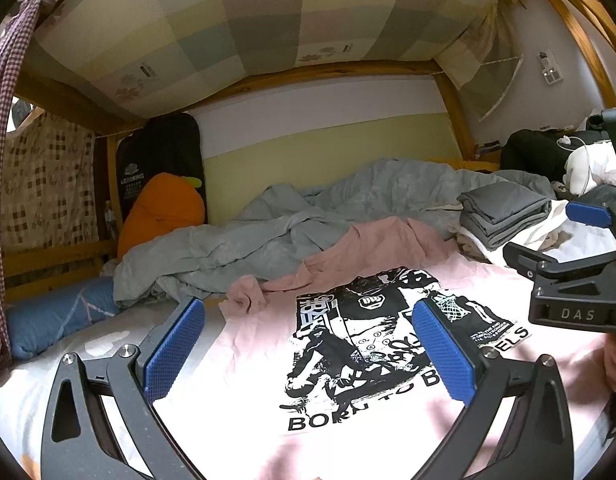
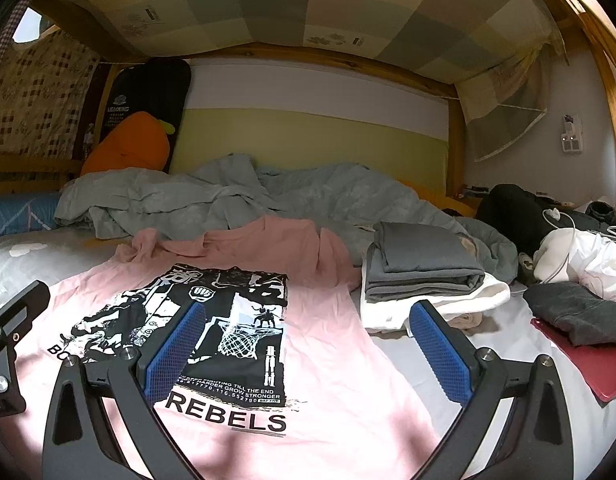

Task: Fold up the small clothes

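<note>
Pink tee [image 1: 348,380] flat under both open tongs.

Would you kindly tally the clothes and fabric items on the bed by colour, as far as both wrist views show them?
Pink: 1, the printed T-shirt
Dark grey: 2, the folded grey garment and the crumpled grey piece on the red flat item
White: 2, the folded white layer and the white bundle
Grey-green: 1, the duvet
Total: 6
</note>
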Tool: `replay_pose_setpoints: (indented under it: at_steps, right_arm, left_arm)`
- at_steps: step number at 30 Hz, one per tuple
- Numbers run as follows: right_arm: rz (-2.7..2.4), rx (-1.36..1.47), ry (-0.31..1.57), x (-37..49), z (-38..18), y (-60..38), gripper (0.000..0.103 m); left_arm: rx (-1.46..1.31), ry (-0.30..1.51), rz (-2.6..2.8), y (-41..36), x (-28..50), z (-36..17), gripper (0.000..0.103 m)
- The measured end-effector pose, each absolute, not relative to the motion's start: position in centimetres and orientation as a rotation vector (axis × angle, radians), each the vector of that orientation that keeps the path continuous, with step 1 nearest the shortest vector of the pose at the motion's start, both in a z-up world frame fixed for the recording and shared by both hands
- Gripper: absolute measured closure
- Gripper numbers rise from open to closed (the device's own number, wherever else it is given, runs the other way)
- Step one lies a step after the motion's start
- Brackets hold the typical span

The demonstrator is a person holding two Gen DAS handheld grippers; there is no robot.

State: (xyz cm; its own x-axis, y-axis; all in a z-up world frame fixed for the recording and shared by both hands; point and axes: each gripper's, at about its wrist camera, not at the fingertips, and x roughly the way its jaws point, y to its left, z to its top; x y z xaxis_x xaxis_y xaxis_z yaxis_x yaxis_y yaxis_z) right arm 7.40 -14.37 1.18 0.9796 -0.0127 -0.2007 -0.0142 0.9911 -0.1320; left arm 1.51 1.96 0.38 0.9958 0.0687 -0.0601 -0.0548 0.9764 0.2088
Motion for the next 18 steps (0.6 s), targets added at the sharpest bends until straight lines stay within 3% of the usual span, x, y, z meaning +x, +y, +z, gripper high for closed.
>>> replay_pose_setpoints:
  at_steps: [18]
  right_arm:
    - [-0.003, -0.084, 0.254, 8.3, 1.0, -15.4, 0.0]
  left_arm:
    - [0.176, 0.052, 0.067, 2.6, 1.1, 0.3, 0.0]
